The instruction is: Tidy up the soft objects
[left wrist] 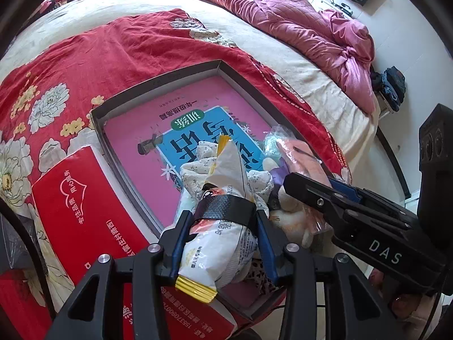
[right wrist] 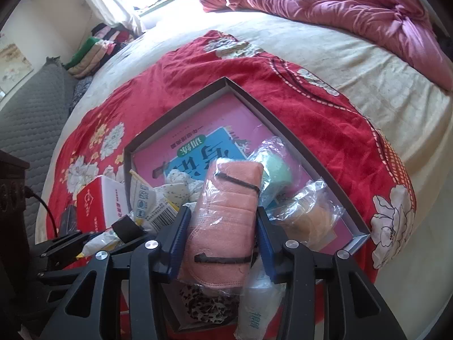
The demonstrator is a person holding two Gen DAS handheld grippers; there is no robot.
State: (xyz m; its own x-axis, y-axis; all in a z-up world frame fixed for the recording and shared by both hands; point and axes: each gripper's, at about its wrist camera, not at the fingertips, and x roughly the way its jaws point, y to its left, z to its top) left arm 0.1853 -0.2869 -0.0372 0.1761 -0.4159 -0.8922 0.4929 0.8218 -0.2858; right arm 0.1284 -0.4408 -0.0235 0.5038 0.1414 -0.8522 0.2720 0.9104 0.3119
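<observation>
A shallow grey box (left wrist: pixel 158 80) (right wrist: pixel 181 104) lies on the red floral blanket, with a pink and blue book (left wrist: pixel 147 130) (right wrist: pixel 198 147) flat inside it. My left gripper (left wrist: pixel 223 223) is shut on a white tissue pack with yellow ends (left wrist: pixel 215 252), over the box's near end. My right gripper (right wrist: pixel 223 226) is shut on a pink cloth in clear wrap (right wrist: pixel 226 209), and it also shows in the left wrist view (left wrist: pixel 300 187). A floral cloth (left wrist: pixel 198 170), a green bagged cloth (right wrist: pixel 277 170) and a beige bagged item (right wrist: pixel 308 215) lie in the box.
A red and white tissue box (left wrist: pixel 85 206) (right wrist: pixel 99 204) lies left of the grey box. A leopard-print cloth (right wrist: pixel 206 306) lies under my right gripper. A crumpled pink quilt (left wrist: pixel 297 22) is at the bed's far side. A black speaker (left wrist: pixel 436 147) stands at the right.
</observation>
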